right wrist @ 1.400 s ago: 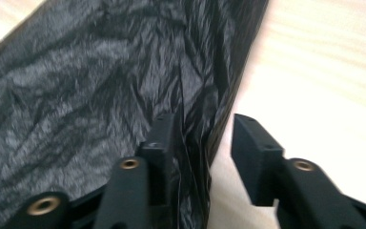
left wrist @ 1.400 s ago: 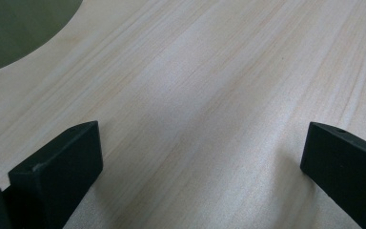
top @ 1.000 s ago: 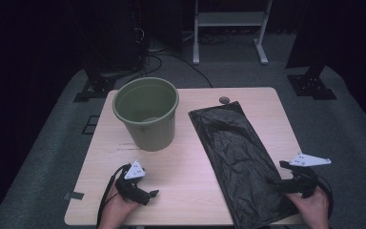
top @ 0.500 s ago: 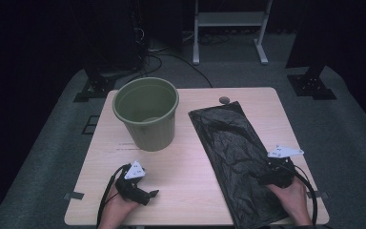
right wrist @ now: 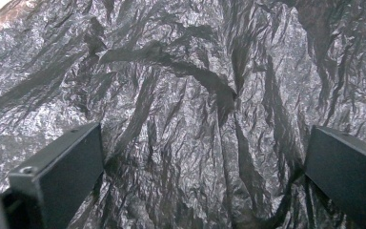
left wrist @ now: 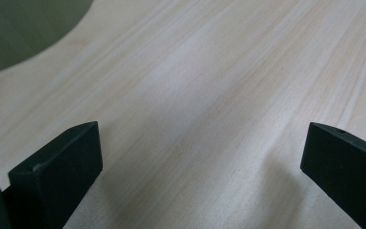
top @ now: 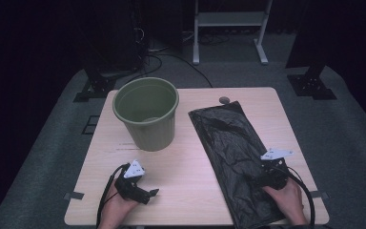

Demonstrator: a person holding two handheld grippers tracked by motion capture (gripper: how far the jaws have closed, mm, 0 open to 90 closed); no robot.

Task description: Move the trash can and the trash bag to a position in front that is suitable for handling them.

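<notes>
**Jaws wide over the bag, grasp not yet made**

Jaws of right gripper (top: 259, 180) just opened fully, poised over crinkled black bag (top: 233, 157) lying flat on worktop (top: 190, 162); nothing pinched between. Left gripper (top: 148, 193) also wide, resting on bare wood. Green bucket (top: 146, 114) upright, well apart. Next, probably: lower, pinch one fold, lift.

A light wood table (top: 190, 191) with rounded corners is set on grey carpet (top: 352, 143). The far part of the room is left in near darkness; light falls mainly on the tabletop. Beyond the far edge a white metal stand (top: 228, 28) is seen, with cables (top: 171, 55) trailed across the floor beside it. Black equipment feet (top: 95, 88) and (top: 312, 86) are placed off the far corners. A small round plug (top: 224, 100) is fitted near the tabletop's far edge.
</notes>
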